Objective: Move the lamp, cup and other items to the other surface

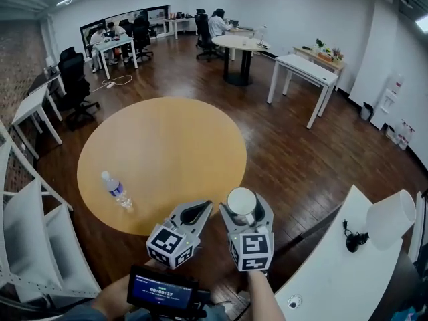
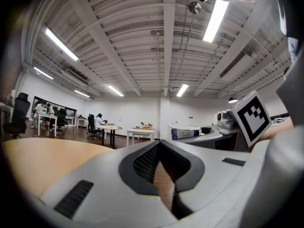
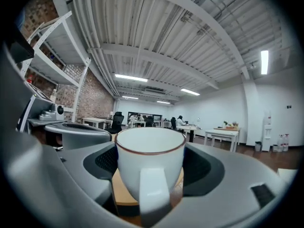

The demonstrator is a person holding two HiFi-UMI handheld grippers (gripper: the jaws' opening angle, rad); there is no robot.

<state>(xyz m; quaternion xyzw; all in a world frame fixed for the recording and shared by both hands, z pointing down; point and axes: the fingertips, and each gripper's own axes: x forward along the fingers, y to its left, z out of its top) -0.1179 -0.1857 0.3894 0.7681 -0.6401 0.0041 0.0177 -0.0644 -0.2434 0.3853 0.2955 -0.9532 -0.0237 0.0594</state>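
Note:
My right gripper (image 1: 243,209) is shut on a white cup (image 1: 241,201) with a thin brown rim, held above the floor just off the near edge of the round wooden table (image 1: 160,156). In the right gripper view the cup (image 3: 150,163) sits upright between the jaws with its handle facing the camera. My left gripper (image 1: 194,214) hangs beside it, shut with nothing in it; the left gripper view shows its jaws (image 2: 160,146) meeting at the tips. A clear water bottle (image 1: 118,192) lies on the table's near left part. A white lamp (image 1: 390,217) lies on the white desk (image 1: 328,279) at the lower right.
A white shelf unit (image 1: 30,233) stands at the left. A black cable and plug (image 1: 352,239) lie beside the lamp. Office chairs, white tables and seated people fill the far end of the room. Dark wooden floor (image 1: 294,159) surrounds the round table.

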